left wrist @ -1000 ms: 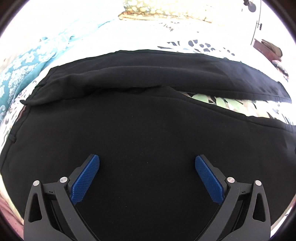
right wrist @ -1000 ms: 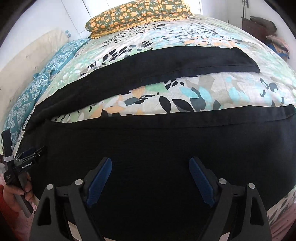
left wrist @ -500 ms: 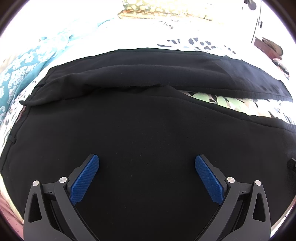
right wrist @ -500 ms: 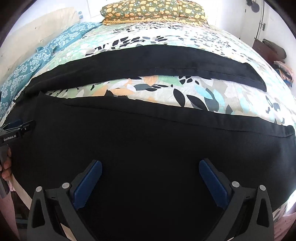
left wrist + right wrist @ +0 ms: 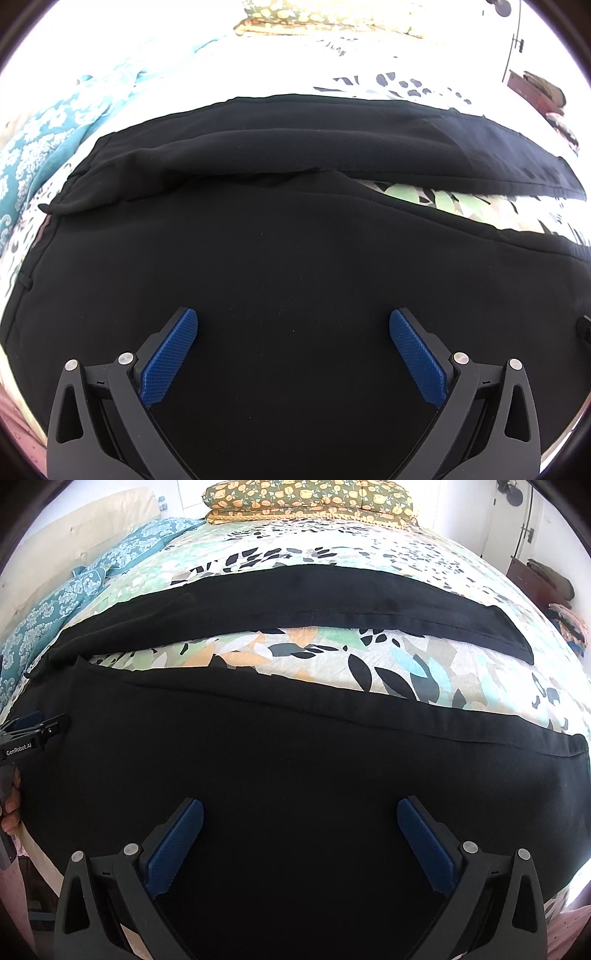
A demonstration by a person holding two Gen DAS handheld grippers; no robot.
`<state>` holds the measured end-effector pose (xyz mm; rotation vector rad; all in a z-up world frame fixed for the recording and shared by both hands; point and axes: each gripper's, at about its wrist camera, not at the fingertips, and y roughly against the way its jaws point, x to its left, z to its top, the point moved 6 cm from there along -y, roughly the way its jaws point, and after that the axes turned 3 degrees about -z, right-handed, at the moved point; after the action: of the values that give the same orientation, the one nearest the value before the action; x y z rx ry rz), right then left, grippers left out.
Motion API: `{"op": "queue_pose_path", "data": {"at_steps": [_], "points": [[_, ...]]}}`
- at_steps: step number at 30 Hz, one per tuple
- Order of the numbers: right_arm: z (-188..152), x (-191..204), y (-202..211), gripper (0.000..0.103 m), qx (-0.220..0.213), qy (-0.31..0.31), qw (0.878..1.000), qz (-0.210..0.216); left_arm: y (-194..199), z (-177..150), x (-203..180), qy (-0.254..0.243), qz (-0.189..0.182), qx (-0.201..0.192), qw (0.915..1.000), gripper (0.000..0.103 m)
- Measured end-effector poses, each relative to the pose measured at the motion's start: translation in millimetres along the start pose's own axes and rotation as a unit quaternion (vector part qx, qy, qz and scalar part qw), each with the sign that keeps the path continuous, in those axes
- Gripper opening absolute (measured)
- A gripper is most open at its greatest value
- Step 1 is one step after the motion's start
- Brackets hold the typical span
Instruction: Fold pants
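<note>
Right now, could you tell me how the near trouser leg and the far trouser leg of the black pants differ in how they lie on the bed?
The near trouser leg lies right under both open grippers and fills the foreground; the far trouser leg lies beyond a strip of leaf-print bedspread, out of their reach. The near leg's hem ends close to the picture's right edge; the far leg's hem ends short of it. Both are black, lie flat, and join at the left.
</note>
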<state>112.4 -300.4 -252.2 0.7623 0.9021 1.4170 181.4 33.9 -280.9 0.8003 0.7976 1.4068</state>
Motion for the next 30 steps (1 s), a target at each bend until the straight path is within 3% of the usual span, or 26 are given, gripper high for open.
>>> {"op": "queue_pose_path", "data": {"at_steps": [23,30], "points": [[-4.0,2.0,2.5,0.103,-0.028,-0.001,1.000,0.000,0.7,1.3,1.0,0.001,-0.002,0.000,1.0000,0.103],[-3.7,1.9,4.7,0.103,-0.031,0.010,0.999,0.001,0.9,6.5,4.8,-0.003,-0.022,0.044,0.9988,0.103]]}}
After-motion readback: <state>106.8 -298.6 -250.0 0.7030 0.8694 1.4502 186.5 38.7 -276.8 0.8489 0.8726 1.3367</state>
